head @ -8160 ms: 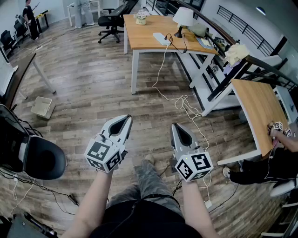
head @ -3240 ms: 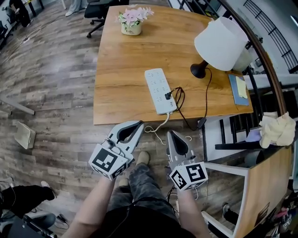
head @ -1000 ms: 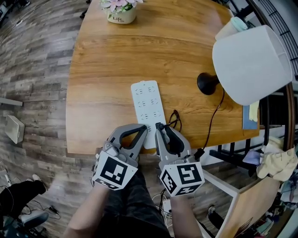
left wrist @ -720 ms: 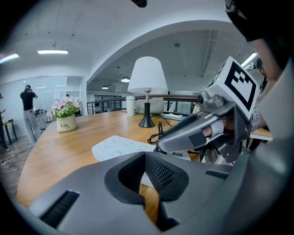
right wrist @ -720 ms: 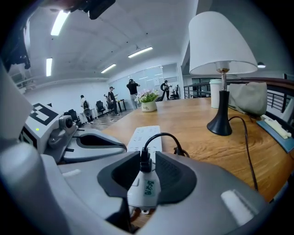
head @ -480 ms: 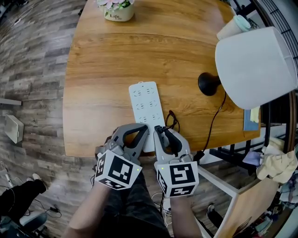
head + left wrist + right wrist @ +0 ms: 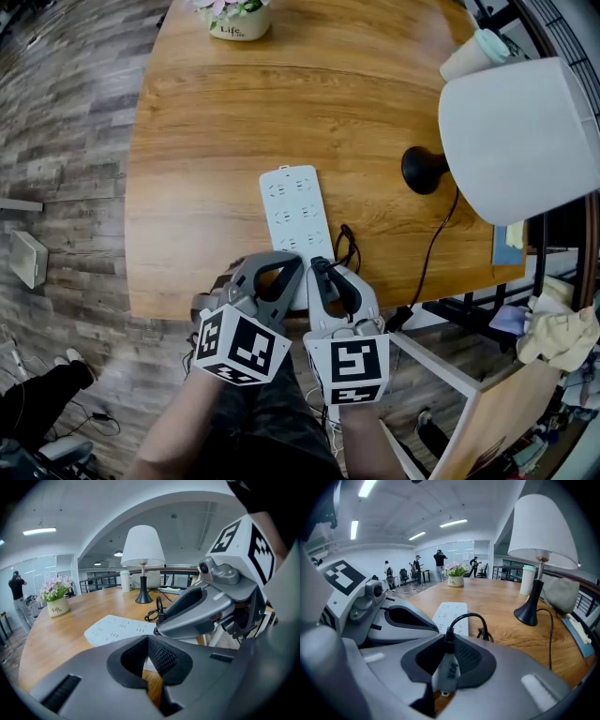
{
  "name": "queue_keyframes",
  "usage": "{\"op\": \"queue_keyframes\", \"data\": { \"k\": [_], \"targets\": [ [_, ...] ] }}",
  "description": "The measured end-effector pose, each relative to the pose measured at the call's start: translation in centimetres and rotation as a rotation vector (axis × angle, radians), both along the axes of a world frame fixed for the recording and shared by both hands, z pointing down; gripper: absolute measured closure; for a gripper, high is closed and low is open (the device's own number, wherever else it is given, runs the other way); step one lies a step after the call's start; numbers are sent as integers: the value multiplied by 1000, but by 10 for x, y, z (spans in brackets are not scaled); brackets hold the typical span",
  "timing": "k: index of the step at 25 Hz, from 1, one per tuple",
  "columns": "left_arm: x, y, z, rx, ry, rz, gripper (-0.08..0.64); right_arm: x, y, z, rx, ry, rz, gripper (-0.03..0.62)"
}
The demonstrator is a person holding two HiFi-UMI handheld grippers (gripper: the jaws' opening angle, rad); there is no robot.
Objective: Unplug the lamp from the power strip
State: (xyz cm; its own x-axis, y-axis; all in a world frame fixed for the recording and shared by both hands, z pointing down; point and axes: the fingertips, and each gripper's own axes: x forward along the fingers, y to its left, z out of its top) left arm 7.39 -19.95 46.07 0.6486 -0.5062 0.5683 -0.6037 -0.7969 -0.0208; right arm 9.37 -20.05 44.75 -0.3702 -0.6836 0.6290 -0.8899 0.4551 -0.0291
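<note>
Head view: both tongs sit side by side at the near end of the white power strip [image 7: 292, 211], which lies on the wooden worktop [image 7: 206, 141].
The right tongs [image 7: 449, 644] have just been closing and pinch the white plug [image 7: 448, 670] between their pads, with its black cord [image 7: 471, 617] looping up out of the tips. Whether the plug's pins are still in a socket cannot be told. The left tongs [image 7: 147, 639] are drawn together at the tips with nothing between them, right at the strip's near left corner and just beside the right tongs. The lamp [image 7: 525, 131] stands at the worktop's right side, well apart from the strip. A flower pot [image 7: 228, 17] stands at the worktop's far edge.
</note>
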Motion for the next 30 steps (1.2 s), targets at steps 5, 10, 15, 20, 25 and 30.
{"op": "queue_keyframes", "data": {
  "k": [5,10,15,20,25,30],
  "targets": [
    [-1,1,1,-14,18,-8,565,-5,2,-2,58,61,-27,520],
    [-1,1,0,-20,23,-7,565,7,2,1,-20,-145,50,522],
    [0,1,1,-33,29,-10,565,6,3,0,-10,-92,46,523],
    [-1,0,1,-41,33,-9,565,-4,2,-4,54,44,-13,523],
    [-1,2,1,-38,30,-5,565,6,4,-2,-8,-116,59,525],
    [-1,1,0,-39,25,-10,565,8,6,-4,-13,-127,65,526]
  ]
}}
